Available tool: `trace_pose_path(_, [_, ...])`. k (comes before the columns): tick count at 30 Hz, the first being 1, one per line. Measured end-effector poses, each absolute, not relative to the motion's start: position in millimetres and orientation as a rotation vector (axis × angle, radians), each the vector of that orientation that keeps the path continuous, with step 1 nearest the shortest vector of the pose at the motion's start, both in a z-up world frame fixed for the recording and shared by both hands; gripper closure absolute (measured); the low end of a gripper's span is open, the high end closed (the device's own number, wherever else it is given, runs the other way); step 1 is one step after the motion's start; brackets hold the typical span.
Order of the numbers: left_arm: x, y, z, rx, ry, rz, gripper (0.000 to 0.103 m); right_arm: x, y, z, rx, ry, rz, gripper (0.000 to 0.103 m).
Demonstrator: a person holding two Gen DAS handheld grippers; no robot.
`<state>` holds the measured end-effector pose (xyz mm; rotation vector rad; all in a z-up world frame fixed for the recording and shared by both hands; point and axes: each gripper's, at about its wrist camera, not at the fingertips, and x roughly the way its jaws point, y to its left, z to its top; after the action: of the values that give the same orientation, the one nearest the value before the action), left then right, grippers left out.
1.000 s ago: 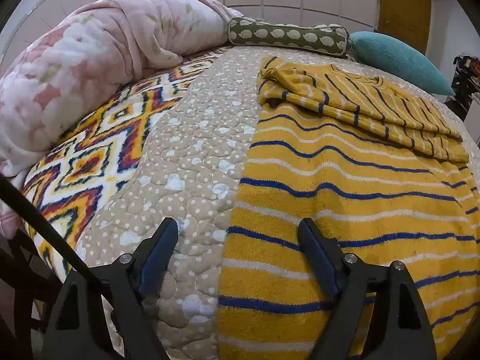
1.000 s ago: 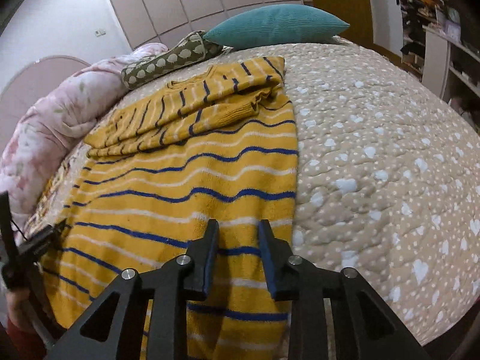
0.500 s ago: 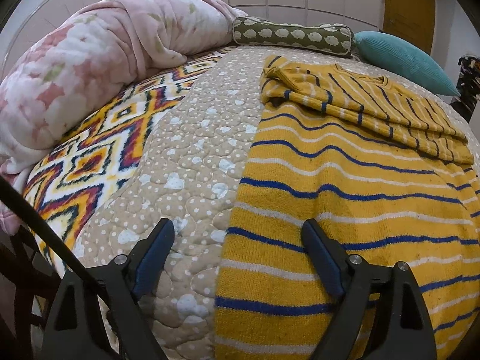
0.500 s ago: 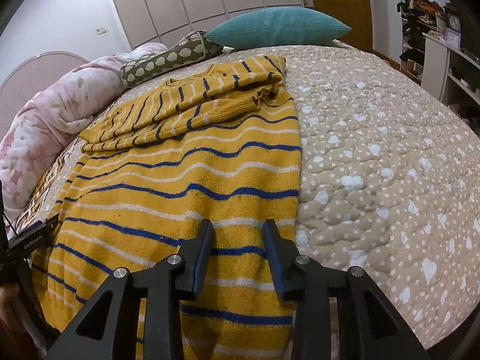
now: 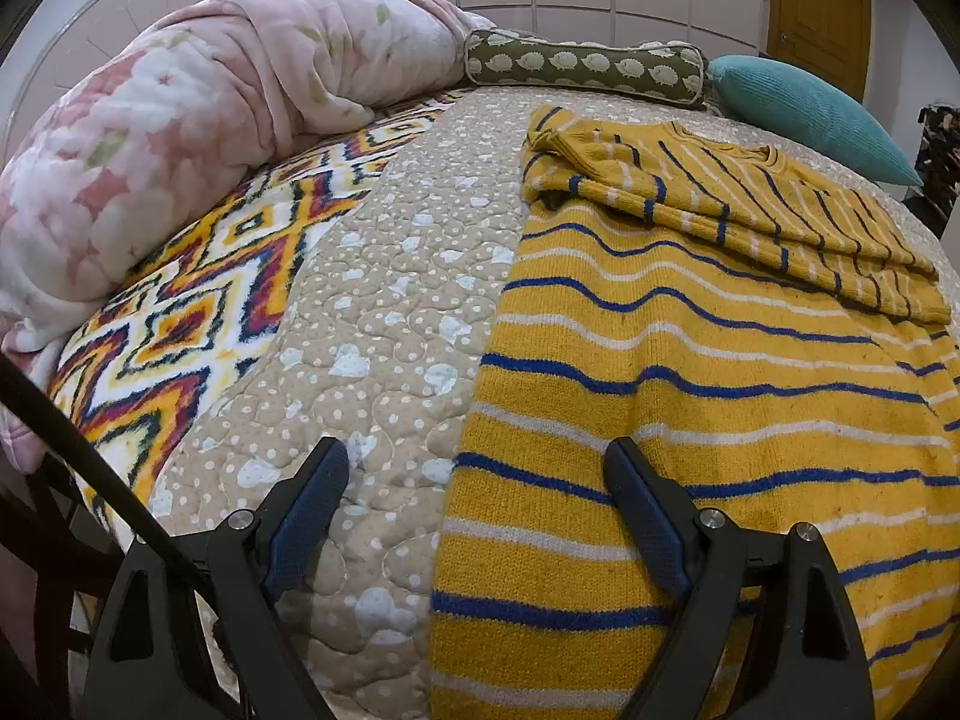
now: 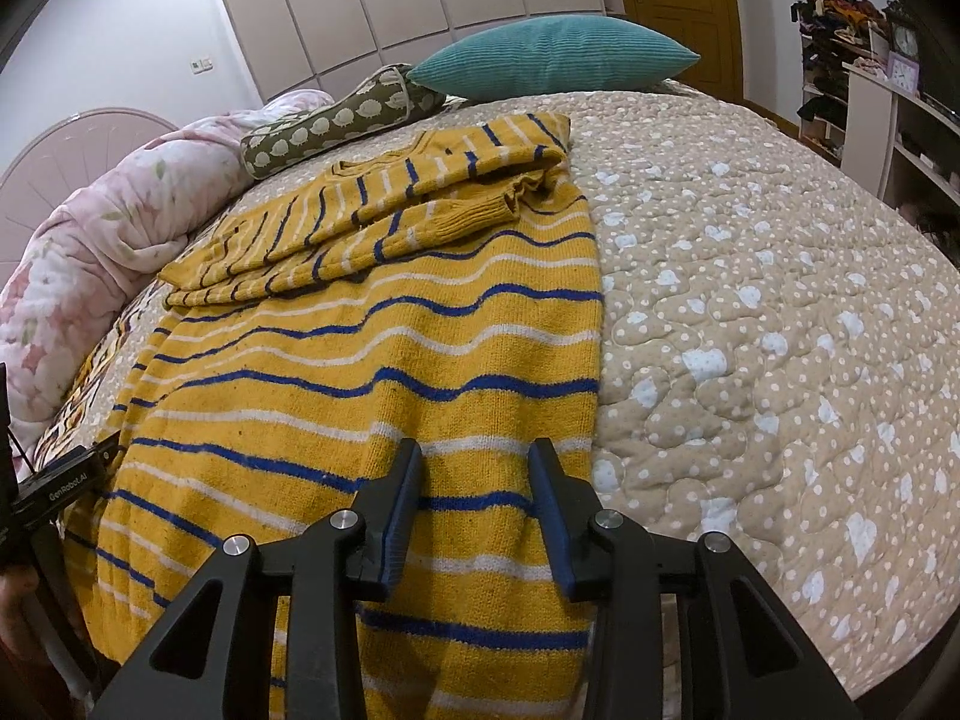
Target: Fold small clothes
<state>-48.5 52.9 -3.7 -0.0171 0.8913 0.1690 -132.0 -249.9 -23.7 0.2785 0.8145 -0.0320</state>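
A yellow sweater (image 5: 690,372) with blue and white stripes lies flat on the bed, its sleeves folded across the chest at the far end (image 5: 750,198). It also shows in the right wrist view (image 6: 372,372). My left gripper (image 5: 474,480) is open wide and empty, straddling the sweater's left side edge near the hem. My right gripper (image 6: 477,468) is open by a narrower gap and empty, over the sweater's lower right part near its right edge. The left gripper's body shows at the right wrist view's left edge (image 6: 60,480).
The bed has a beige dotted quilt (image 6: 750,300). A patterned blanket (image 5: 198,312) and a pink floral duvet (image 5: 180,132) lie at the left. A green bolster (image 5: 582,66) and a teal pillow (image 6: 552,57) sit at the head. Shelves (image 6: 888,120) stand at the right.
Both grippers have drawn slightly nearer the hem end and lower toward the sweater. The right gripper's jaws have opened a little wider. The sweater has not moved.
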Motion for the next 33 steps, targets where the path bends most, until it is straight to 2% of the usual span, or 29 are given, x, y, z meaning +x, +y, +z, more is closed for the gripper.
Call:
trace_pose_path(7, [-46,53,-2,-0.013,0.928,0.166,0.016,-132,-250,-24,0.279,0.811,-0.031,0.061])
trace_pose_path(8, [-46,53,0,-0.004,0.940,0.150,0.018,-132,-250,-24,0.280,0.810,-0.031,0.061])
trace_pose_path(10, [-47,55,7,-0.015,0.952,0.097,0.038,-132,-251,-23,0.288,0.809,-0.027,0.061])
trace_pose_path(11, [-51,59,13,-0.038,0.949,0.075,0.039,-132,-252,-23,0.290,0.812,-0.022,0.061])
trace_pose_path(20, [-86,98,32,-0.219,0.956,-0.006,0.040,-156,-292,-6,0.431,0.823,0.042,0.057])
trace_pose_path(28, [-96,82,15,-0.322,0.997,-0.201,0.040,-194,-301,-32,0.583,0.834,0.211,0.055])
trace_pose_path(33, [-108,69,12,-0.288,0.981,-0.201,0.037,-191,-288,-44,0.681,0.868,0.357,0.053])
